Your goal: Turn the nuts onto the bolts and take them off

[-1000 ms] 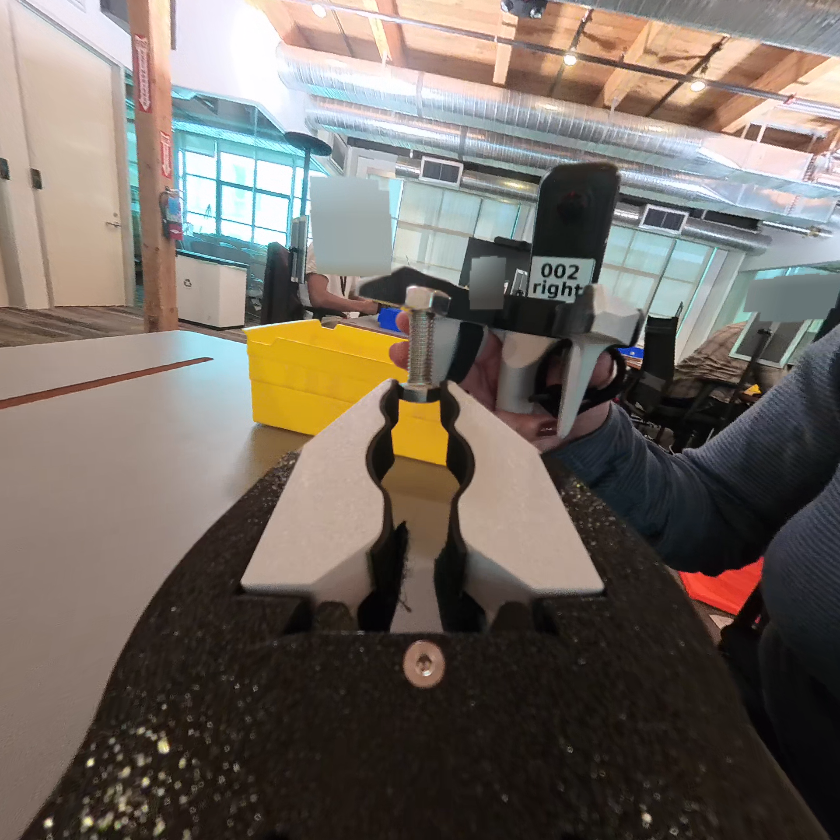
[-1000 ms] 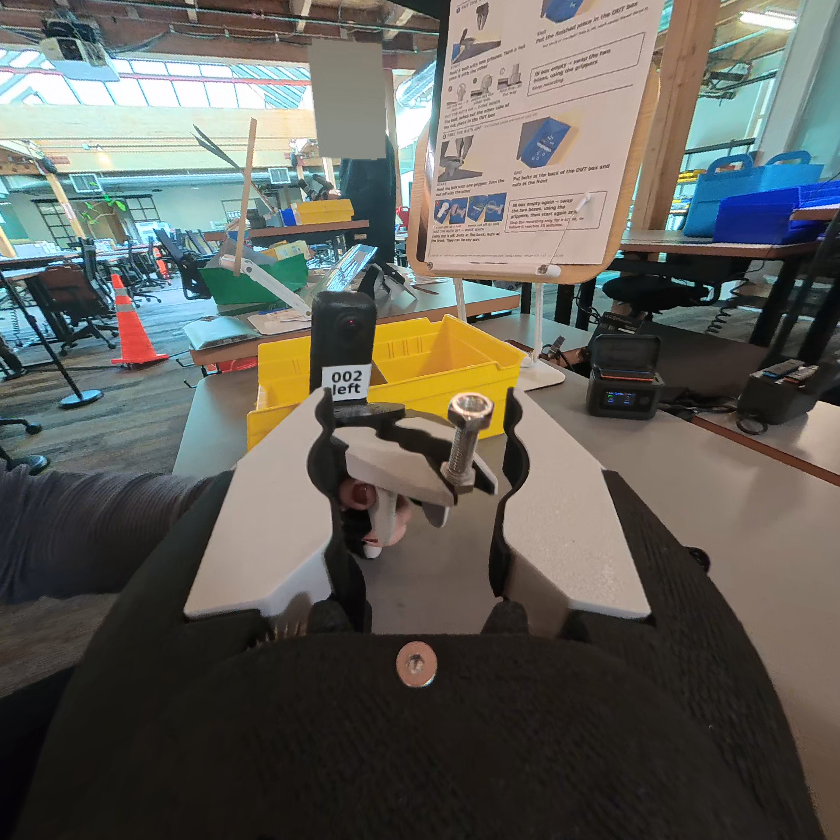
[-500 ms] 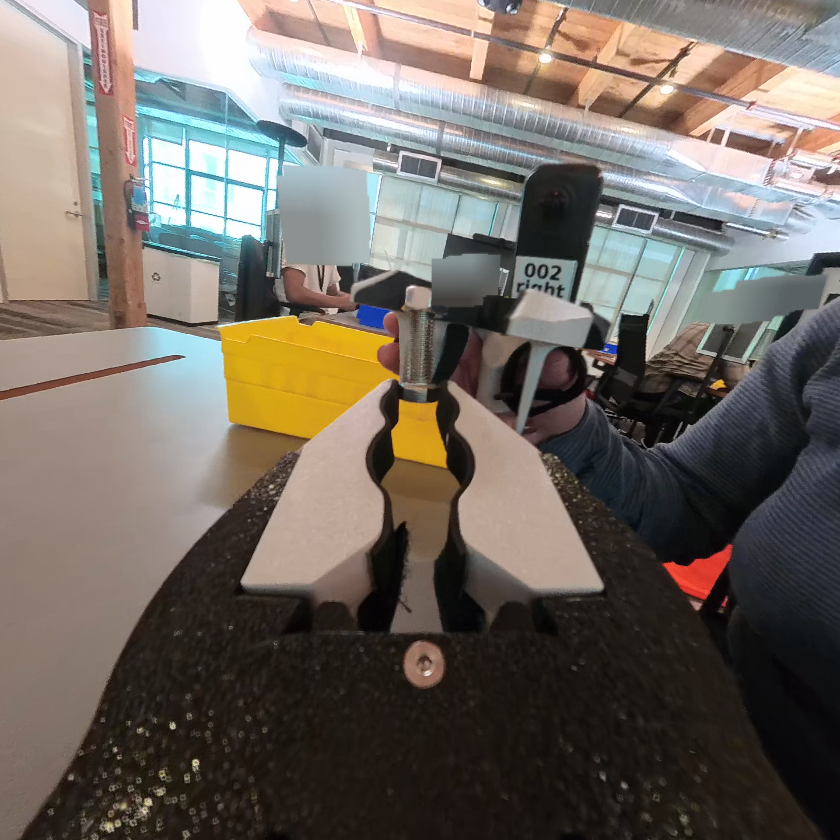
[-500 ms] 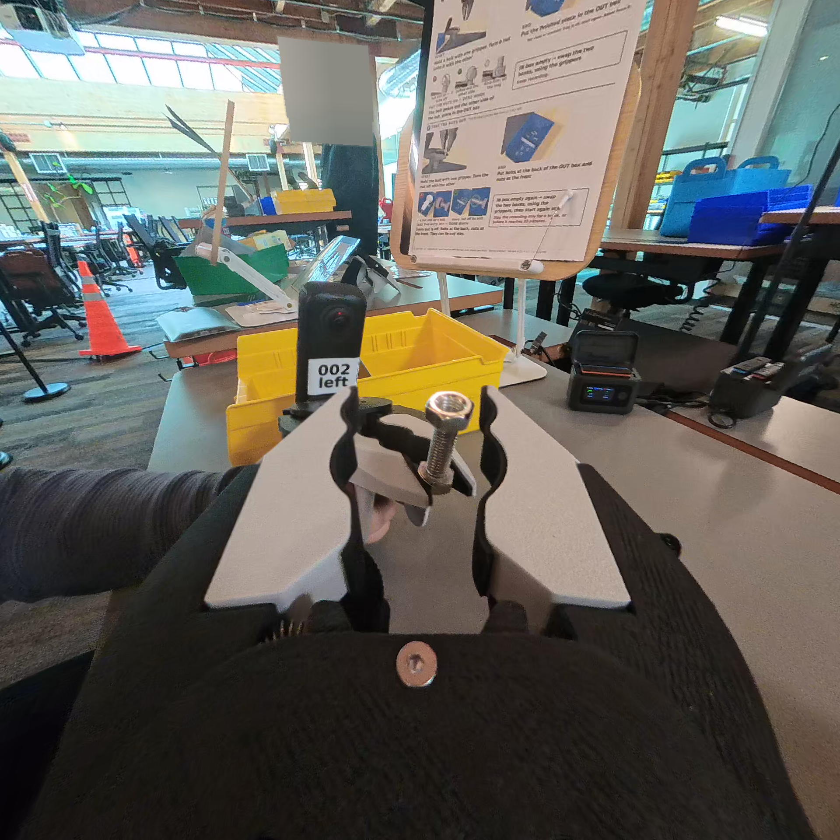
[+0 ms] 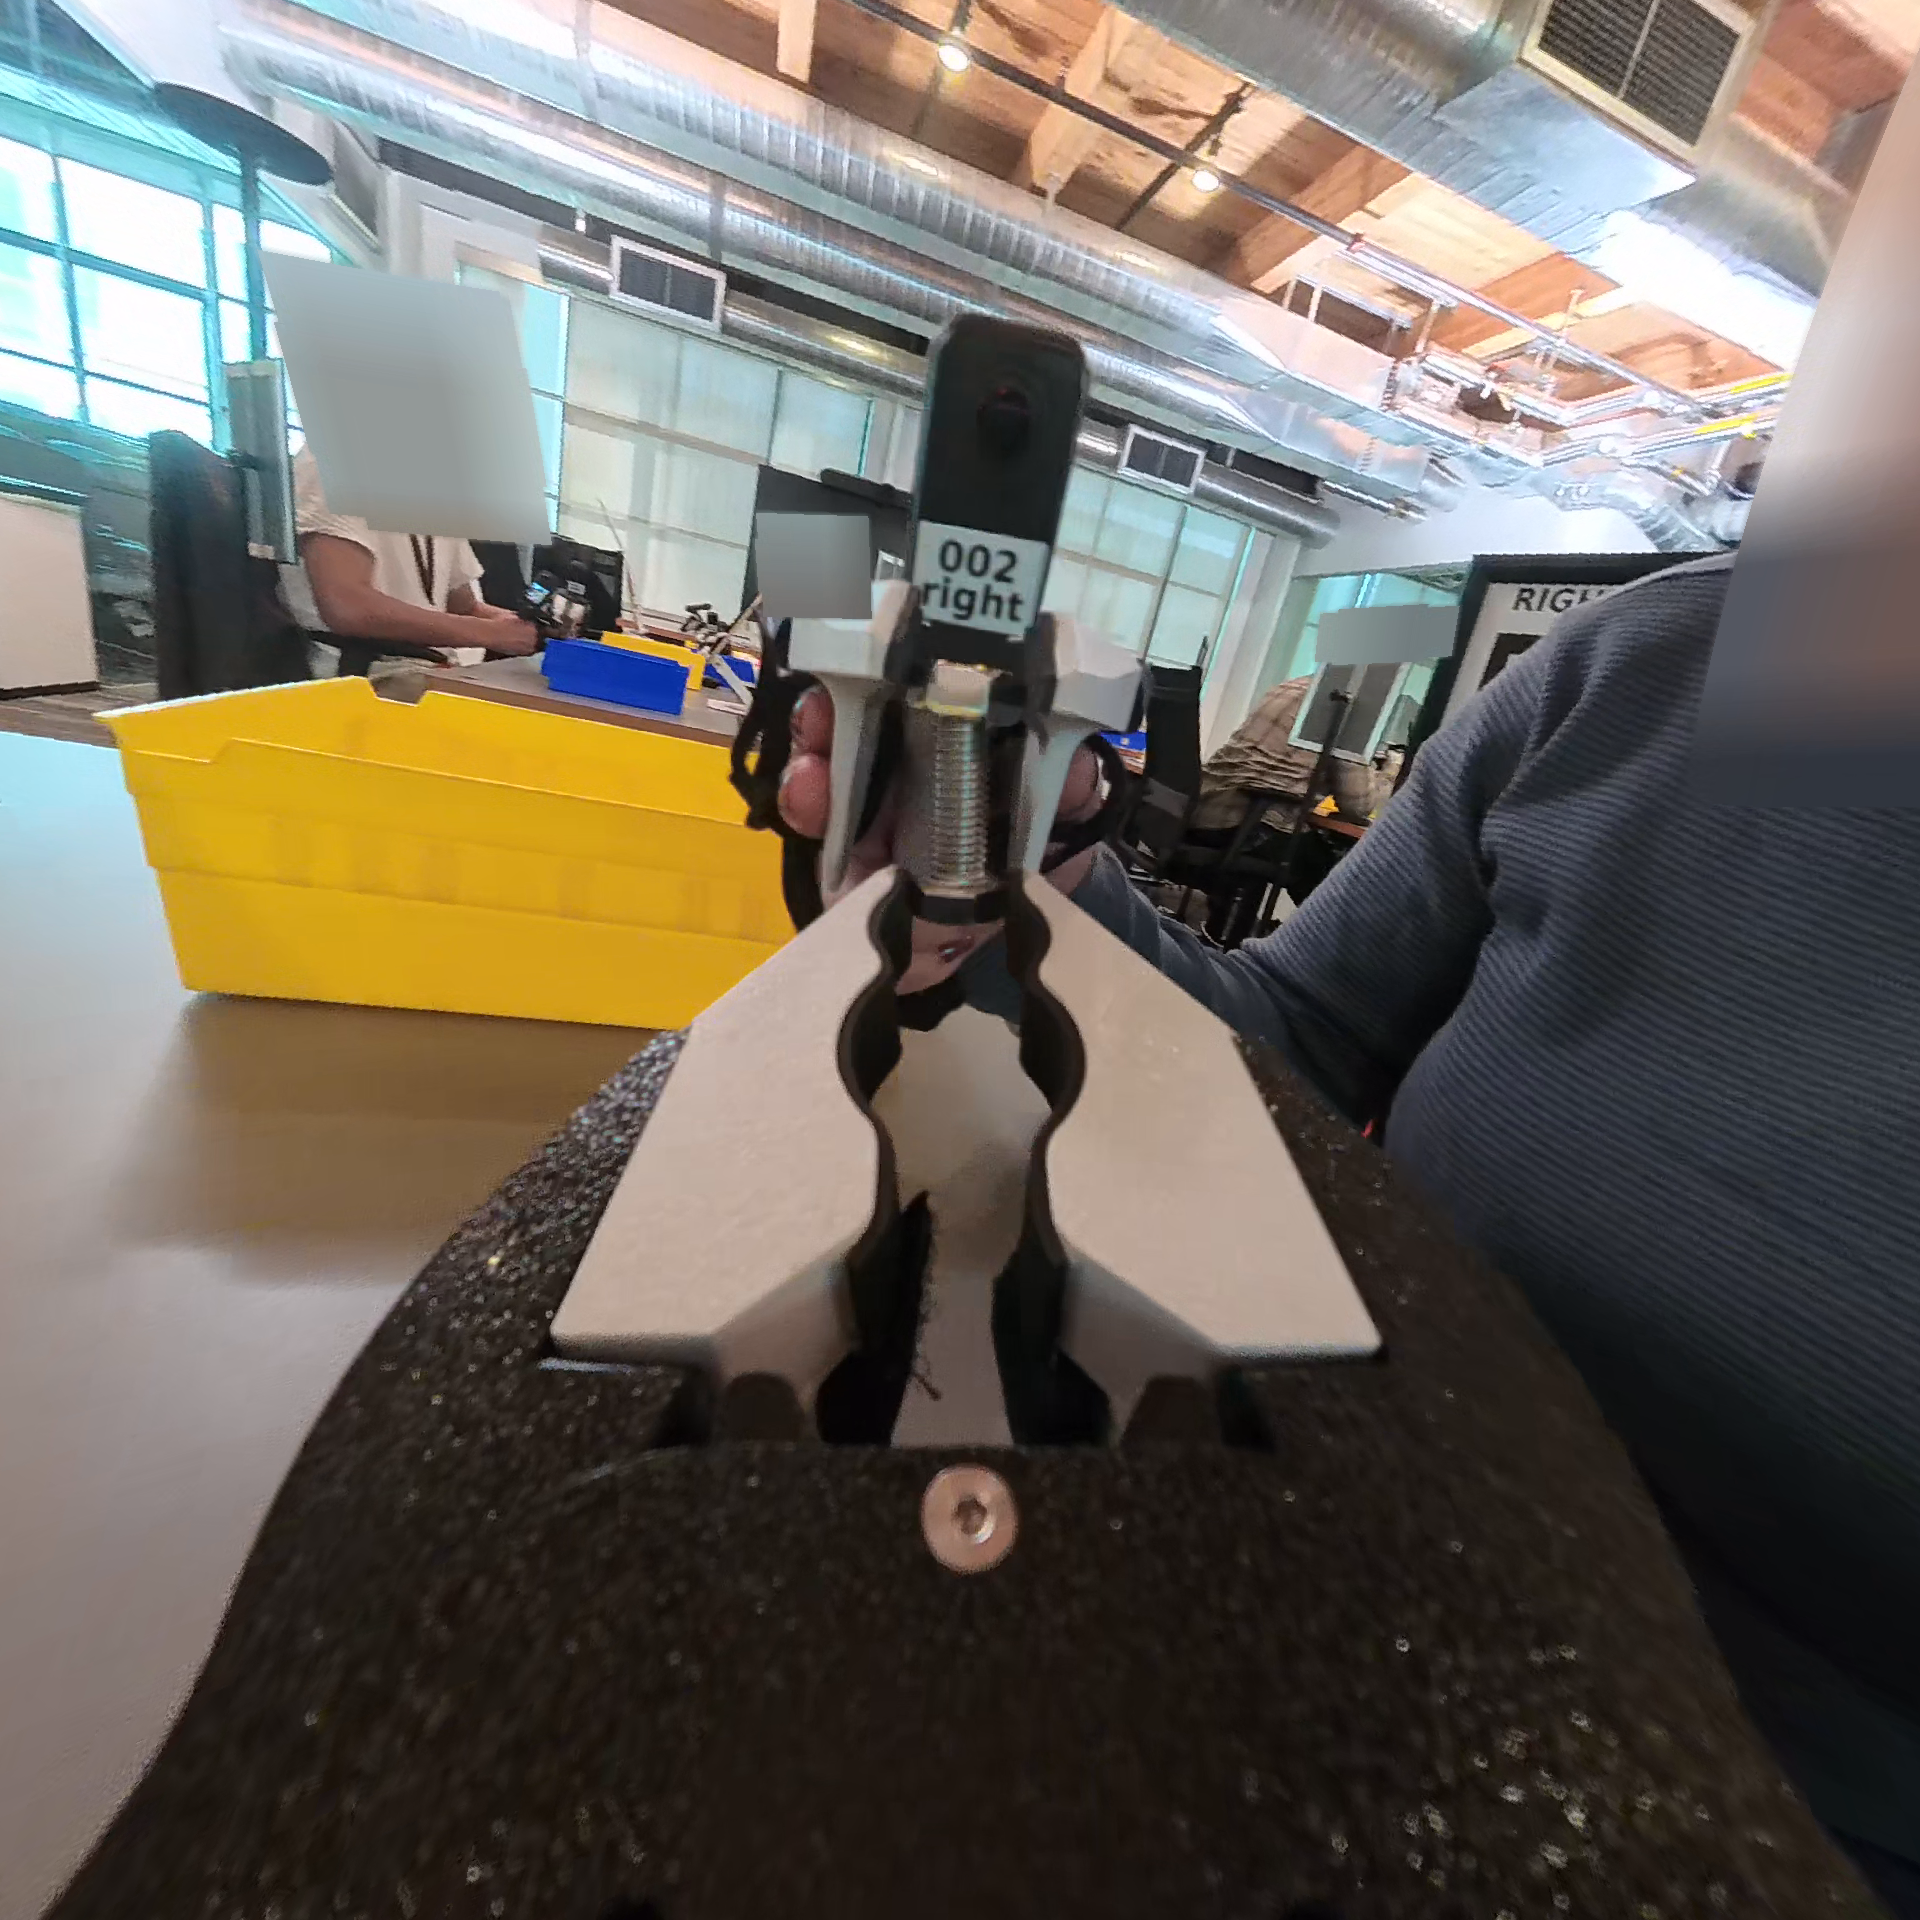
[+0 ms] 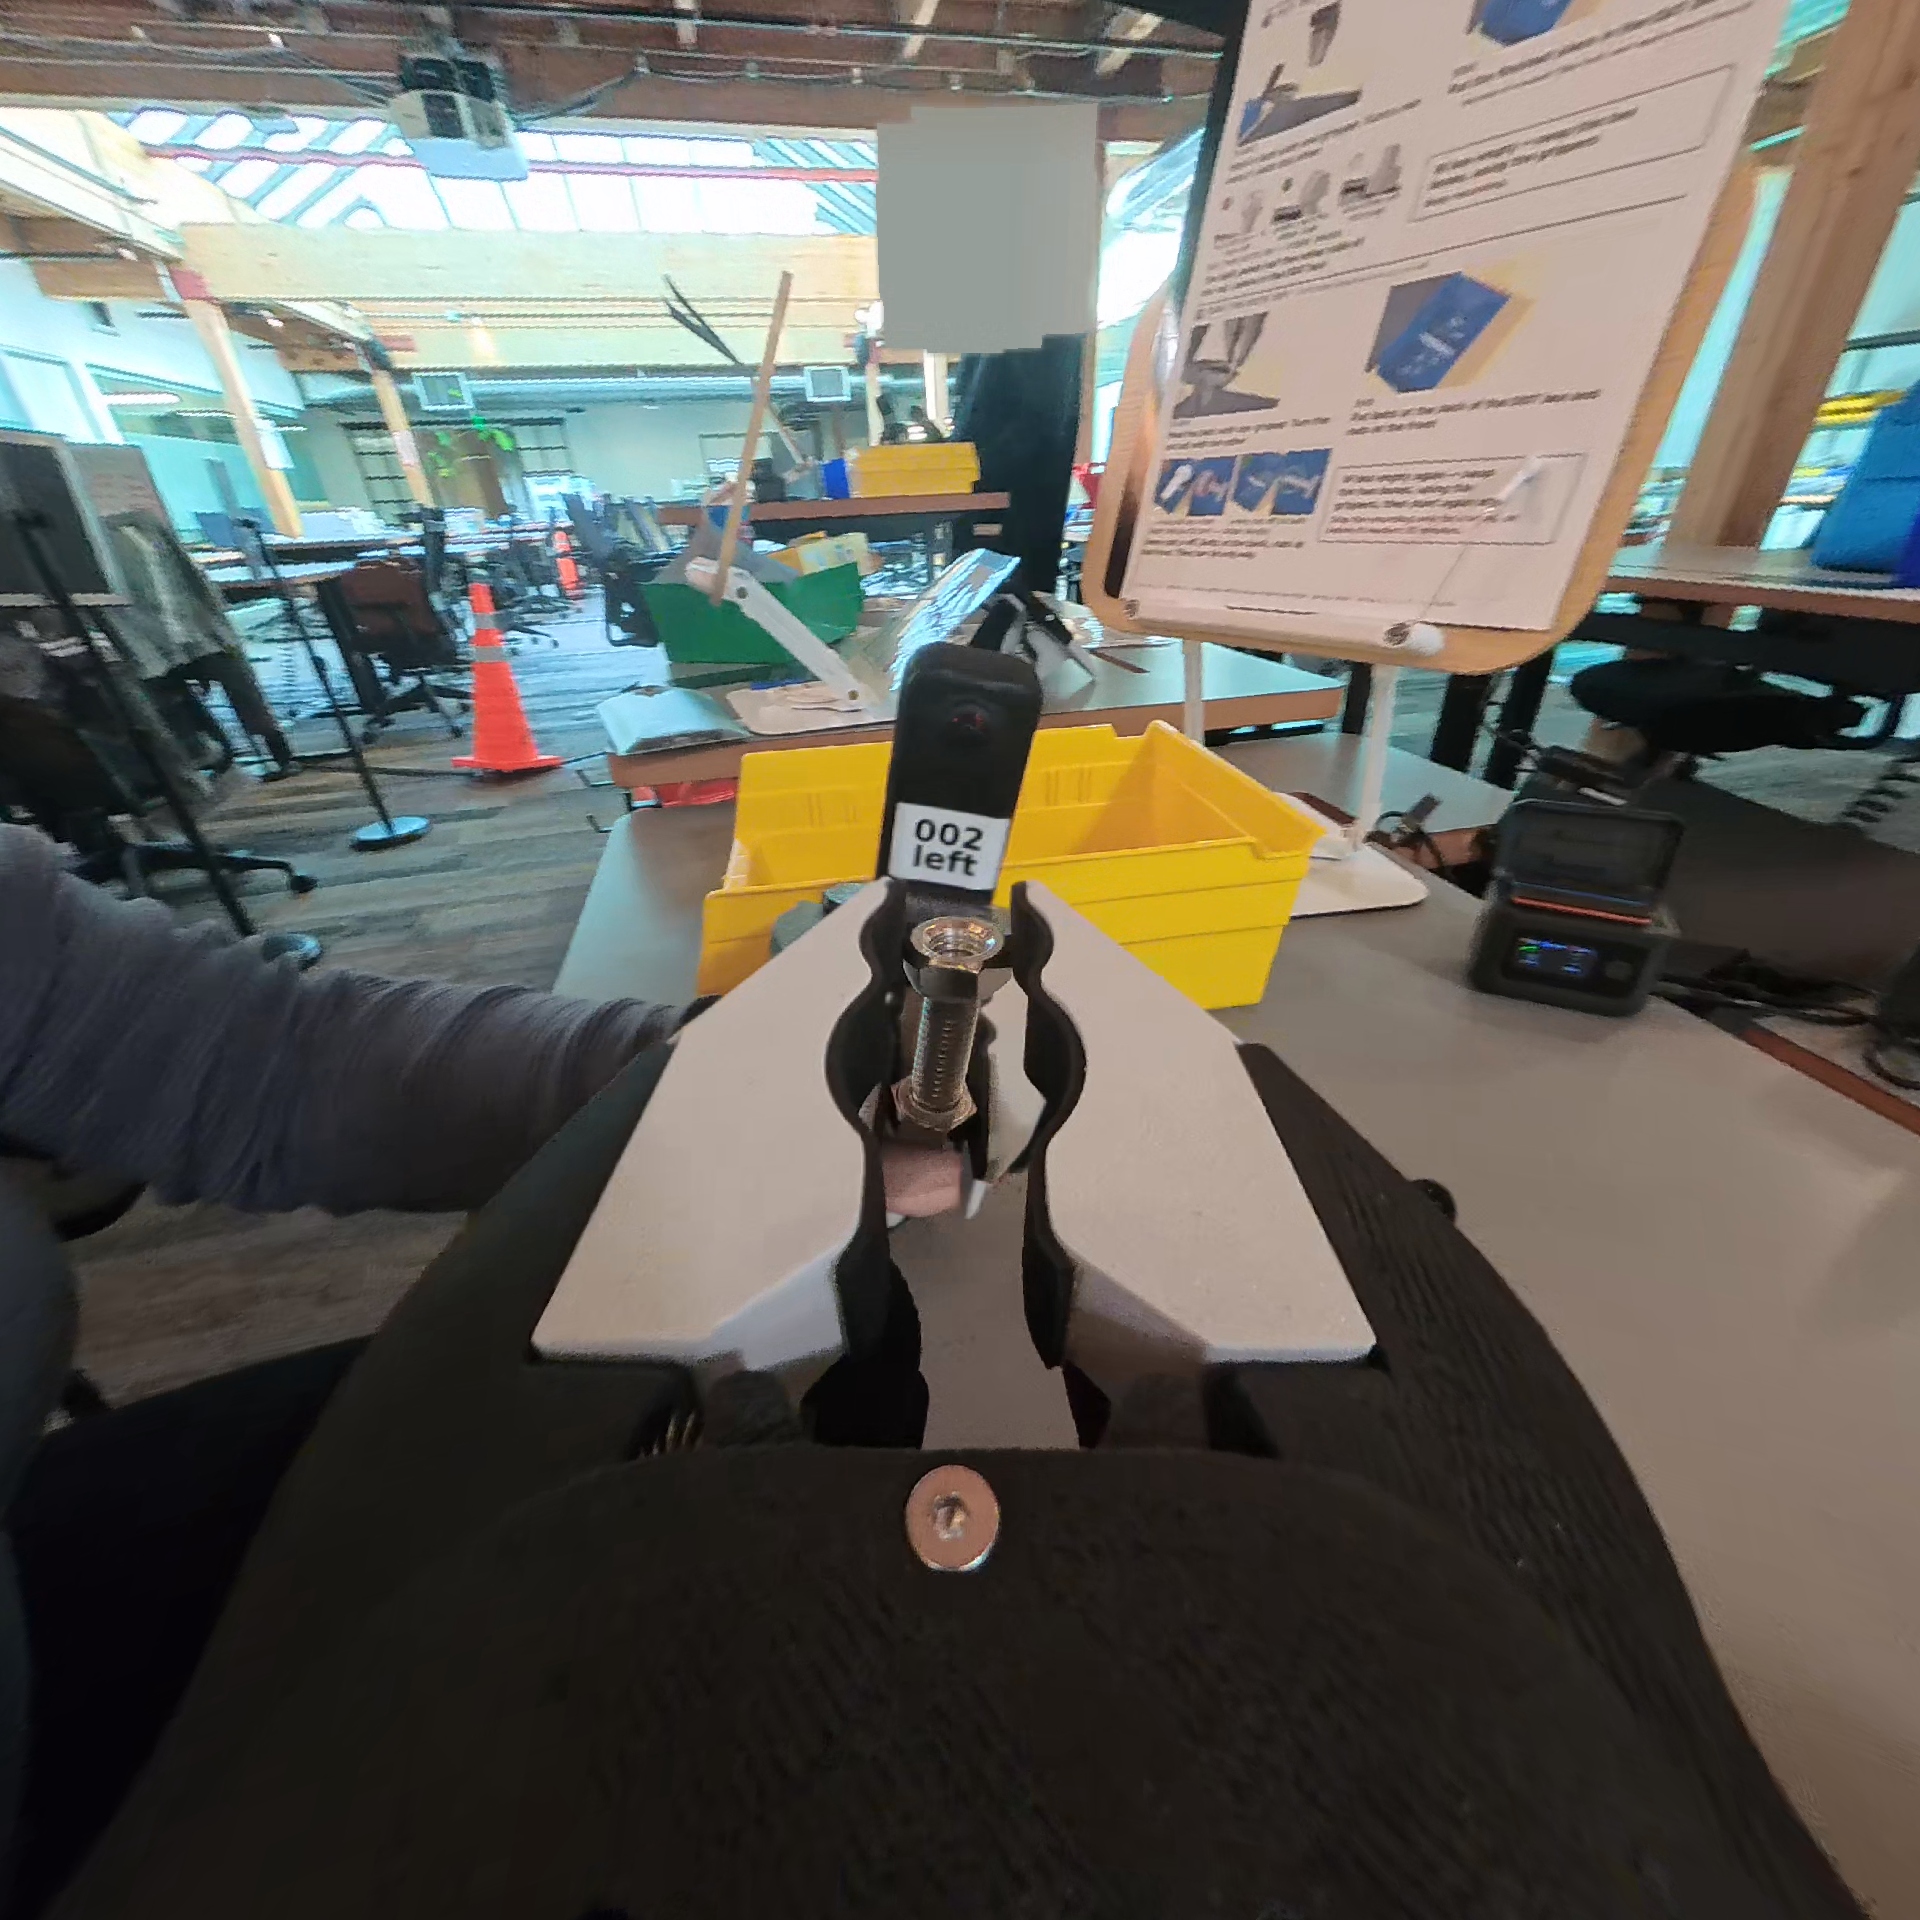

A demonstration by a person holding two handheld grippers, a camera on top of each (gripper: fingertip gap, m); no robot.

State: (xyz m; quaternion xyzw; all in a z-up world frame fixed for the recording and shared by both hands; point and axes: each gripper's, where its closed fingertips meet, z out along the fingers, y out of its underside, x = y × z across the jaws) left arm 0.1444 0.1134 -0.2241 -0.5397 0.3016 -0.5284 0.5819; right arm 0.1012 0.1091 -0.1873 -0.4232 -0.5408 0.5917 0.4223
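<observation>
The grey table (image 6: 1558, 1195) takes up most of the scene, and a yellow bin (image 5: 436, 831) sits on it just behind the action. There's an instruction board (image 6: 1434, 312) on a white stand off to the side, plus a small black device (image 6: 1574, 925) with a lit screen near it.

Both handheld tools meet in mid-air above the table, facing each other. The right gripper (image 6: 954, 951) is pinched around the hex head of the bolt (image 6: 940, 1039) — its tips sit tight against the head at the top. The left gripper (image 5: 956, 904) is clamped on the nut (image 6: 932, 1112) at the bottom end of the threaded shank, fingertips pressed against it from both sides.

So the bolt hangs roughly upright between the two tools, head up, nut down near the shank's tip. The person's hand (image 5: 821, 769) shows behind the right tool, in a blue-grey sleeve (image 5: 1558, 935).
</observation>
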